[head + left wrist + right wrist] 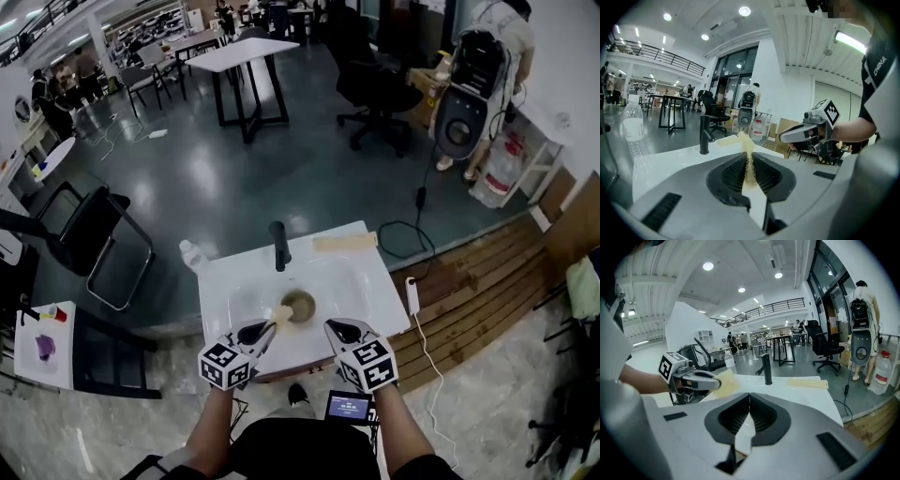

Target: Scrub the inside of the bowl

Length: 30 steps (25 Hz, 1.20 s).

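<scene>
Grey floor [234,178] of a big open hall fills the background, where a white table [253,52] and a black office chair [370,84] stand far behind the faucet, and a person [502,47] with a backpack stands far behind it to the right. Close to the camera is a white sink counter [384,281], and the black faucet [278,246] rises upright near its back edge. The brownish bowl [302,302] lies in the sunken part of this counter, just in front of the faucet and a little to the right of it. The left gripper [262,328] is in front of the faucet on the left side, and its jaws are pressed together on a thin yellowish sponge [281,315], which sticks out toward the bowl's left rim; if the sponge touches the bowl I cannot tell. The right gripper [336,327] is in front of the faucet on the right side, near the bowl, and its jaws are closed fully on each other with nothing between them. A clear plastic bottle [192,255] stands left of the faucet at the counter's corner. A flat pale yellow pad [344,242] lies on the counter just right of the faucet.
</scene>
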{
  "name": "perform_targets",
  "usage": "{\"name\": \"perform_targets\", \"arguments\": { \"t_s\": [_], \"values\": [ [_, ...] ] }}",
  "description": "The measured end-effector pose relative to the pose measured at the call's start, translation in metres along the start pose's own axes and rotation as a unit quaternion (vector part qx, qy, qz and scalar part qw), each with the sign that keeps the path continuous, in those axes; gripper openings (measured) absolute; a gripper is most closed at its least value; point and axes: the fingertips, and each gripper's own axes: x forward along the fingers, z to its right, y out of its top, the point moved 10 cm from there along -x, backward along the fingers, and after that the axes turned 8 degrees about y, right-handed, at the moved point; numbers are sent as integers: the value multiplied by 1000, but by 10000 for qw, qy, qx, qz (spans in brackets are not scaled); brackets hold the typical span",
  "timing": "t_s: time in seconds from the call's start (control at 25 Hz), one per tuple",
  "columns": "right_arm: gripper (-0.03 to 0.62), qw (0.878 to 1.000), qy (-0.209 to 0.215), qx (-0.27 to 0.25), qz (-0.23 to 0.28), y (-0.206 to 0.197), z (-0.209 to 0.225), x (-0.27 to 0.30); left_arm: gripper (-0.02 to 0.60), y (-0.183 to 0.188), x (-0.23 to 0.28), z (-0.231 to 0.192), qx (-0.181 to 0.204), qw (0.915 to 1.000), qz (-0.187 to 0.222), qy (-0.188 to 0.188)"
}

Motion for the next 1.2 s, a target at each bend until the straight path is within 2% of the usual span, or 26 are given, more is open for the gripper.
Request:
{"name": "perform_targets", "arguments": {
  "t_s": [0.28, 0.56, 1.2],
  "values": [
    [9, 10000, 24, 64, -63, 15, 11, 38, 26, 3, 13, -40, -23, 9999, -64, -74],
    [9, 9993, 202, 185, -239, 13, 27, 49, 26, -4, 31, -44, -148, 9996, -197, -162],
    [9, 9955, 679, -74, -659, 20, 52, 81, 26, -4, 61, -51, -306, 9982, -493, -159]
  ]
}}
